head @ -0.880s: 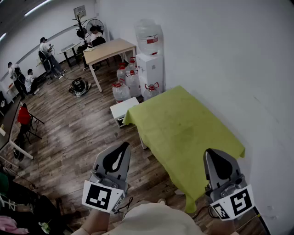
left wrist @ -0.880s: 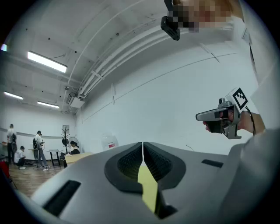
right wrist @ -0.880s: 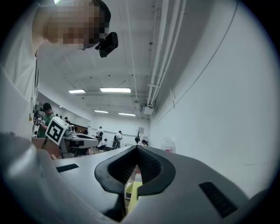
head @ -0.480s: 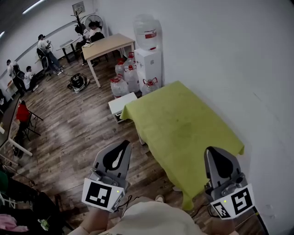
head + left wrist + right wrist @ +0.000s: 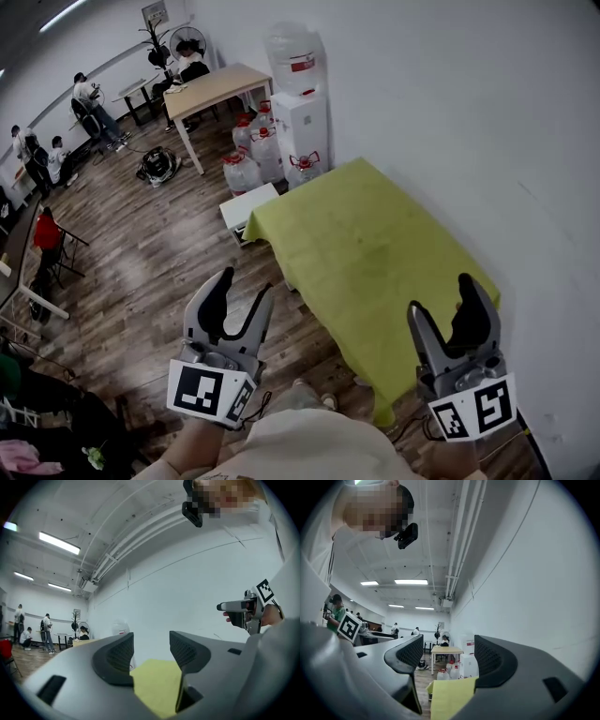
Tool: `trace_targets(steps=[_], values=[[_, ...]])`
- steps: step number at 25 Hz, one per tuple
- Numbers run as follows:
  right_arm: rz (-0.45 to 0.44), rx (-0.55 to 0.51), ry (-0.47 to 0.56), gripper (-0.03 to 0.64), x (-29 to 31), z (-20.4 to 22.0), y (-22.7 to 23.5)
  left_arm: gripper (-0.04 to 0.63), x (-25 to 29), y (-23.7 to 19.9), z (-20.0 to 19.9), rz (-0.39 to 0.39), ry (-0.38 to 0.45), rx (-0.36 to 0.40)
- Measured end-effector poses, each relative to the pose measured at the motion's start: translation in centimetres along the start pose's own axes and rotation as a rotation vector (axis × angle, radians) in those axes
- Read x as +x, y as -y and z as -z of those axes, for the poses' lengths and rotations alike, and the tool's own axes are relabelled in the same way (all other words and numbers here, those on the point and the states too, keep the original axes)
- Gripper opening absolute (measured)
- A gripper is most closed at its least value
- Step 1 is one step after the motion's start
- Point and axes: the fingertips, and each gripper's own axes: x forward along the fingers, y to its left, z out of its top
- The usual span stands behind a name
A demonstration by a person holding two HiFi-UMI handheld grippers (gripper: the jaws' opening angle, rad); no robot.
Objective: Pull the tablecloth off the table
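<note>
Yellow-green tablecloth (image 5: 375,253) lies spread flat over the counter, which stands against the white wall (image 5: 450,112). Its near edge hangs toward the floor. Not yet gripped.

Judgement: this is the approach. Lower both tongs to the hanging near edge, well apart, pinch a good fold in each, then draw back evenly so the cloth slides rather than bunches.

Left tongs (image 5: 246,286) hover over the wood floor (image 5: 159,253), clear of the cloth, jaws parted, nothing between. Right tongs (image 5: 441,298) are raised over the near edge, likewise released and empty. Both point forward.
</note>
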Motion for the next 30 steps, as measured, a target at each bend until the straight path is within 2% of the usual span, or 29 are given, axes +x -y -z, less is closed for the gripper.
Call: trace_targets(steps=[3, 9, 13, 17, 20, 25, 27, 30], values=[[0.001, -0.023, -0.02, 0.345, 0.8, 0.5, 0.5, 0.281, 0.8, -0.4, 0.5, -0.009, -0.01, 0.017], [-0.01, -0.019, -0.07, 0.345, 2.9, 2.4, 1.2, 0.281, 3.0, -0.3, 2.0, 0.022, -0.042, 0.015], [-0.009, -0.111, -0.118, 0.345, 5.0, 4.3, 1.5, 0.304, 5.0, -1.4, 3.0, 0.001, -0.028, -0.016], [-0.015, -0.125, -0.15, 0.345, 7.9, 6.0, 2.5, 0.324, 8.0, -2.9, 4.5, -0.006, -0.048, -0.024], [-0.003, -0.17, -0.18, 0.345, 10.5, 7.4, 3.9, 0.33, 11.0, -3.5, 6.2, 0.014, -0.079, -0.013], [0.011, -0.164, -0.239, 0.352, 15.7, 10.7, 6.6, 0.345, 16.4, -4.5, 9.5, 0.069, -0.146, -0.016], [0.016, -0.14, -0.264, 0.359, 17.9, 12.5, 7.8, 0.354, 18.7, -4.7, 11.2, 0.106, -0.179, -0.022], [0.028, -0.064, -0.249, 0.392, 21.4, 15.0, 9.7, 0.367, 22.4, -5.1, 14.3, 0.163, -0.229, -0.046]])
